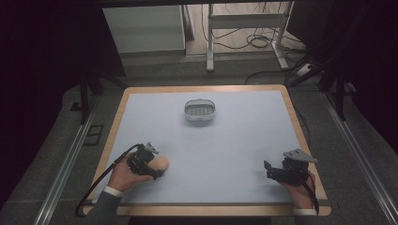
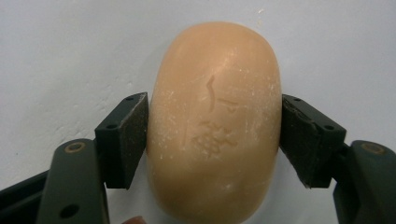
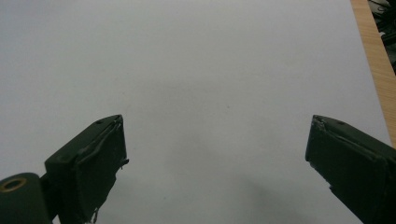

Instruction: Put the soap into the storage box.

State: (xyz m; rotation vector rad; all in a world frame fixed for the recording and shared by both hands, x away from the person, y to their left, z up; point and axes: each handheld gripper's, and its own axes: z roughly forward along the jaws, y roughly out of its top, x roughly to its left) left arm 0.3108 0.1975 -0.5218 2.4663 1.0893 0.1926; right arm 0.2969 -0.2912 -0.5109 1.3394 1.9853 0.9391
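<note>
A peach-coloured oval bar of soap (image 1: 162,163) (image 2: 215,93) lies on the pale blue mat (image 1: 216,145) at the near left. My left gripper (image 1: 156,166) (image 2: 215,135) is shut on it, and both black pads (image 2: 130,135) press against its sides. A stamped mark shows on the soap's top face. At the near right, my right gripper (image 1: 267,170) (image 3: 215,144) rests low over the mat, open, with bare mat between its fingers (image 3: 98,158).
A white oval dish (image 1: 200,111) with a slatted inside stands at the far middle of the mat. A wooden border (image 1: 300,126) frames the mat. Beyond the table are a metal frame's legs (image 1: 210,42) and cables on the floor.
</note>
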